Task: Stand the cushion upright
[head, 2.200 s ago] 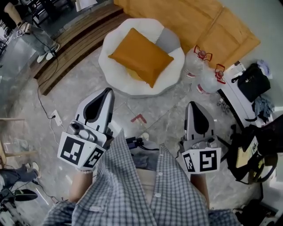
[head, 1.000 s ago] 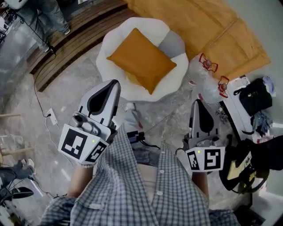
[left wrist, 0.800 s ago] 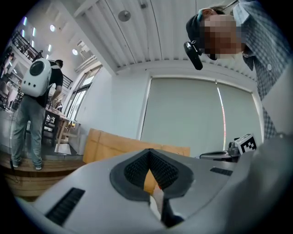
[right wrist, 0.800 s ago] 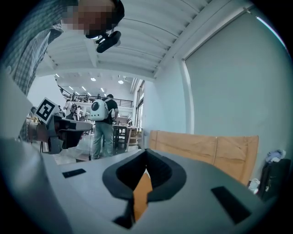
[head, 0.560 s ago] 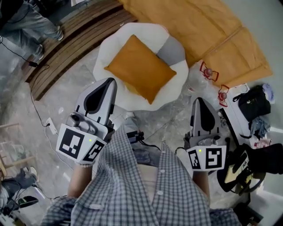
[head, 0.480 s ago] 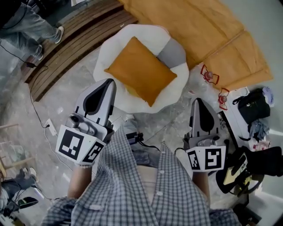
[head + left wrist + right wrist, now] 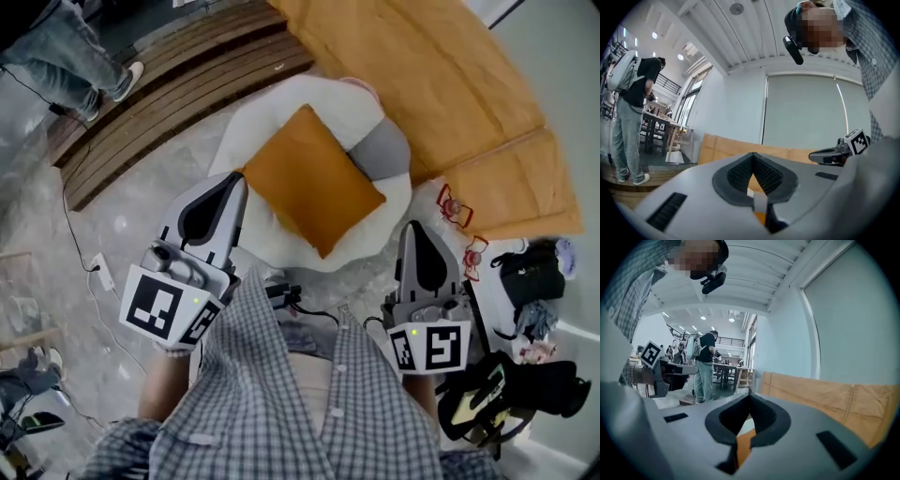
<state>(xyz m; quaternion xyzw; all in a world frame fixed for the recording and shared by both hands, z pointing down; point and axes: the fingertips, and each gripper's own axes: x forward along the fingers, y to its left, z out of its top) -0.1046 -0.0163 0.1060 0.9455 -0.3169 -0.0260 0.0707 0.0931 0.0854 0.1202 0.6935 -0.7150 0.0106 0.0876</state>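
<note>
Closest to the camera, below the checked shirt (image 7: 281, 403), both grippers point forward with nothing in them. The left gripper (image 7: 232, 180) is clenched: its own view shows the two ribbed pads meeting at the tip, and only a sliver of orange shows below them. The right gripper (image 7: 412, 227) is closed the same way, its dark pads pressed together on nothing. Neither one touches the cushion. The left tip hangs over the near edge of the white round seat (image 7: 251, 127), and the right tip sits just short of that seat's near right edge.

Past the tips, the cushion (image 7: 314, 178) lies flat in the hollow of the white seat, not upright, with one corner pointing back toward the person. It is the only thing resting in the seat, and it partly covers a grey patch (image 7: 380, 150) on the far right side.

Right of the seat, two clear jugs with red handles (image 7: 454, 204) stand on the floor, with a black bag (image 7: 530, 272) beyond them. Behind the seat runs an orange sofa (image 7: 441, 66). Wooden steps (image 7: 178, 66) lie to the far left, where another person (image 7: 629, 103) stands.
</note>
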